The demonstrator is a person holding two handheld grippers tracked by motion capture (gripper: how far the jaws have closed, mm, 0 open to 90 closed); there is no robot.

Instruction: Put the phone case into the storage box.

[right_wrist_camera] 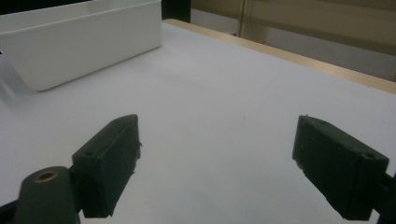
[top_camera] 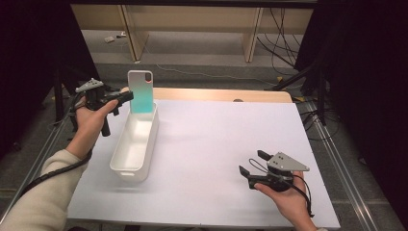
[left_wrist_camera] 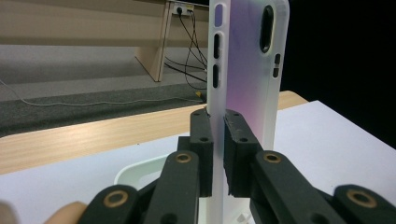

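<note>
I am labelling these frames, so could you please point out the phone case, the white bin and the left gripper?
phone case (top_camera: 141, 94), high view, teal back panel.
white bin (top_camera: 146, 155), high view, right wall.
left gripper (left_wrist_camera: 218, 154), left gripper view, between its fingertips.

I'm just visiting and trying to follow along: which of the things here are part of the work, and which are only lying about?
In use:
- phone case, clamped upright in the left gripper
- white bin, beneath the case
- right gripper, open, empty, waiting over the table

Lying about:
- cables on the floor behind
- wooden furniture legs
</note>
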